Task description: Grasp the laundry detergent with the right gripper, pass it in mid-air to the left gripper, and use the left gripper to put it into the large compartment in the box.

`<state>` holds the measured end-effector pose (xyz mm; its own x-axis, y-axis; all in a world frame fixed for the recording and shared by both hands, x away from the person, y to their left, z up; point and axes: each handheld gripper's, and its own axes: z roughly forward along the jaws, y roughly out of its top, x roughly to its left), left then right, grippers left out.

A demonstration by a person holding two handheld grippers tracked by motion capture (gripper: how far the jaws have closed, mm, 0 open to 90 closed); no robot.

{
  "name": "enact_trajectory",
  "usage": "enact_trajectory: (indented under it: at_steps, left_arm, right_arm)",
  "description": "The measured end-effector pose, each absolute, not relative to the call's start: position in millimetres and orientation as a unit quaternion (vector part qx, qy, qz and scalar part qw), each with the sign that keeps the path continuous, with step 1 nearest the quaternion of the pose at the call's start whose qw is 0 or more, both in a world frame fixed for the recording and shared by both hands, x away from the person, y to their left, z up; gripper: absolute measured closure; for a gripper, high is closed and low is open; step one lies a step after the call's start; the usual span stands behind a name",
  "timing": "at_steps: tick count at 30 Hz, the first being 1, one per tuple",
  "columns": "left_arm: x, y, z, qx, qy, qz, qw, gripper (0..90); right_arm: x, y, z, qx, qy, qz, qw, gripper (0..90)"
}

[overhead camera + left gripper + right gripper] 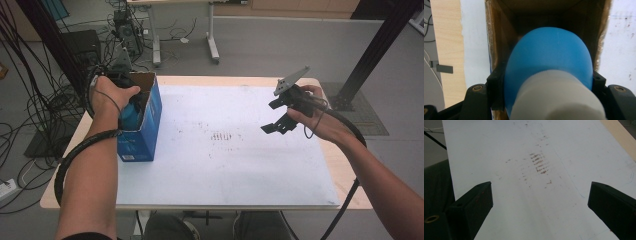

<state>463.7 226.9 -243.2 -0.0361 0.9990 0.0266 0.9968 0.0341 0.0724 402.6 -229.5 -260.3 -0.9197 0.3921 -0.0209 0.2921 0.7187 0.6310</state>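
The left gripper (547,82) is clamping a blue bottle (549,67) with a white cap (559,97), and it is holding that bottle right in the open mouth of the blue box (142,125), which is standing at about 9 o'clock on the white mat (235,145). In the left gripper view the 2 black jaws are pressing the bottle's sides just above the cap, with the rounded blue end pointing down into the brown cardboard inside. How deep it is sitting in there, I cannot tell.

Over at 3 o'clock the right gripper (280,112) is hanging above the mat, released, jaws spread wide with nothing between them (the right gripper view is looking straight down at bare mat and a patch of brown scuff marks (539,163)).

Now, handling. The bottle is looking like smooth plastic, so I am judging it slippery and probably light, with walls that may give a little under a hard squeeze. The stiffest place to hold is looking like the shoulder near the cap, which is roughly where the jaws are sitting. The box is thin cardboard with a ragged rim, light enough to tip or slide if the bottle is dragging on a wall, so steadying it with the free gripper is looking sensible.
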Motion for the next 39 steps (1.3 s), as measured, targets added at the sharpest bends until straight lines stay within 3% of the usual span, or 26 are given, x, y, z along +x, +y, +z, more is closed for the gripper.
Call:
enact_trajectory:
  at_steps: [39]
  left_arm:
    - [466, 226, -273, 0.709, 0.704, 0.04, 0.007, 36.7]
  right_arm:
    - [405, -232, -261, 0.191, 0.926, 0.316, 0.078, 5.9]
